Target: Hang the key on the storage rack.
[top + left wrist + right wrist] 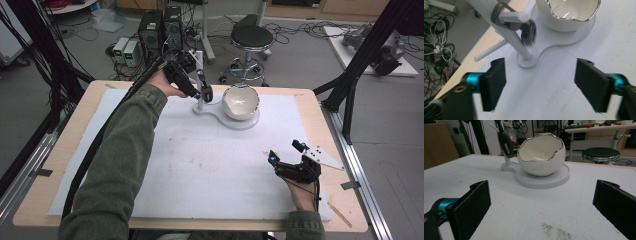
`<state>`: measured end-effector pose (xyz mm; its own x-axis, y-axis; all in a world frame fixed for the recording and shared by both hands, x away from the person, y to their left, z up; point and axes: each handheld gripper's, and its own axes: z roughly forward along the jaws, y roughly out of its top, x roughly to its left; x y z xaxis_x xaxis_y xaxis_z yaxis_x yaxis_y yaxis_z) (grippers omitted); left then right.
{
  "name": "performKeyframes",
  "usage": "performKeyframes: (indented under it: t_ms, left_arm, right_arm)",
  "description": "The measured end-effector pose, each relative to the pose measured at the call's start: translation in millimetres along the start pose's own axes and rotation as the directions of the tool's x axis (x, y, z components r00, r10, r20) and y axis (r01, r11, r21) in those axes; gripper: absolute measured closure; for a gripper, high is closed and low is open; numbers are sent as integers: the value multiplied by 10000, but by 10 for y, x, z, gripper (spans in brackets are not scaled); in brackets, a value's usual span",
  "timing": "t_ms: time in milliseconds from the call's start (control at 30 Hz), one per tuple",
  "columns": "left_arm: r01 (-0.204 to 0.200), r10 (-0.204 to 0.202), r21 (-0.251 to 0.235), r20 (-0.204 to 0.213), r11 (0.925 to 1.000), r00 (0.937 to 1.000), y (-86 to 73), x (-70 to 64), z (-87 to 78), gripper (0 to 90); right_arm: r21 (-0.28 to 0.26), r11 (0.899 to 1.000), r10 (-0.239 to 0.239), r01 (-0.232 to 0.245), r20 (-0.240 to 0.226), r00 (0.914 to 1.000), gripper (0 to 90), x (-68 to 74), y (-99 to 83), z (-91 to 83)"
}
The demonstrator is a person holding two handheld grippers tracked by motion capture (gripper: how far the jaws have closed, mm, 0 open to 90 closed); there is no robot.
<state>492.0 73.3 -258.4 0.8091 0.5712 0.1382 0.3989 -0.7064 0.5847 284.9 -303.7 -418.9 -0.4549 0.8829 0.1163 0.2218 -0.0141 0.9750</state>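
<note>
A white eggshell-shaped ceramic bowl with a jagged silver rim is seen near the far edge of the tabletop, about midway along it, seated on the round end of a flat white plastic base. From the narrow end of that base a thin white post with side pegs rises, tilted in the left gripper view. A dark grey watch-like band is hung on one peg of the post, just beside the bowl.

The left gripper is held at the post near the far edge, jaws spread wide apart with nothing between them; in the left gripper view the foot of the post lies ahead of the open jaws, not touched.

The right gripper is rested low near the right edge of the white foam sheet covering the wooden tabletop, well apart from the bowl. Its jaws are also spread wide, empty, pointed toward the bowl.

A black round stool is seen on the floor beyond the far edge.
</note>
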Motion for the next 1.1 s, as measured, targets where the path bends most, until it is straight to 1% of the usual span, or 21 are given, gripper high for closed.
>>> performKeyframes:
  t_ms: [33, 67, 100, 167, 233, 267, 333, 400, 433, 500, 567, 633, 800, 1000, 1100]
  left_arm:
    - [95, -96, 16, 109, 10000, 9999, -23, -2, 1, 174]
    - [115, -119, 145, 274, 9998, 9996, -48, 3, 8, 159]
    - [131, -142, 321, 340, 9994, 9993, -74, 4, 17, 144]
    - [166, -177, 411, 252, 9990, 9995, -136, 14, 18, 133]
    - [324, -335, 286, 355, 9991, 9988, -210, 37, -3, 126]
    - [387, -396, 285, 340, 9988, 9986, -249, 45, -17, 126]
    - [455, -460, 255, 198, 9986, 9987, -329, 57, -55, 118]
    - [557, -558, 130, 90, 9984, 9984, -410, 67, -111, 109]
    - [583, -583, 9, 35, 9983, 9983, -450, 71, -142, 102]
    - [672, -672, -175, -12, 9976, 9977, -529, 76, -205, 101]
    - [685, -687, -223, -94, 9974, 9976, -596, 71, -261, 100]
    - [756, -758, -352, -62, 9965, 9971, -661, 66, -310, 100]
    - [845, -853, -400, -200, 9956, 9962, -827, 51, -383, 100]
    - [1119, -1150, -685, -420, 9913, 9925, -1085, 18, -471, 100]
    - [1281, -1316, -767, -435, 9888, 9903, -1213, 17, -503, 99]
  right_arm:
    - [-9, 10000, -87, 87, 29, 10000, 5, 4, 0, 6]
    - [20, 9999, -116, 116, 13, 9999, 5, 11, -1, 8]
    - [52, 9999, -140, 140, 3, 9999, 5, 17, -2, 11]
    - [-1, 9998, -221, 221, -51, 9997, 5, 23, -2, 21]
    - [-7, 9998, -198, 198, -83, 9998, 5, 27, -2, 17]
    - [-7, 9998, -198, 198, -83, 9998, 5, 27, -2, 17]
    - [-2, 9999, -134, 134, -79, 9999, 5, 27, -2, 15]
    - [5, 10000, -77, 77, -73, 9999, 5, 28, -2, 18]
    - [-1, 9999, -127, 127, -104, 9999, 5, 23, -3, 21]
    - [35, 9999, -159, 160, -104, 9998, 5, 22, -4, 24]
    - [72, 9999, -129, 130, -136, 9998, 5, 27, -5, 24]
    - [49, 9999, -140, 141, -133, 9998, 5, 27, -5, 25]
    - [-44, 9999, -105, 105, -119, 9999, 5, 37, 3, 18]
    - [5, 10000, -96, 96, -137, 9999, 5, 46, 0, 21]
    - [28, 9999, -135, 135, -112, 9998, 5, 47, -1, 14]
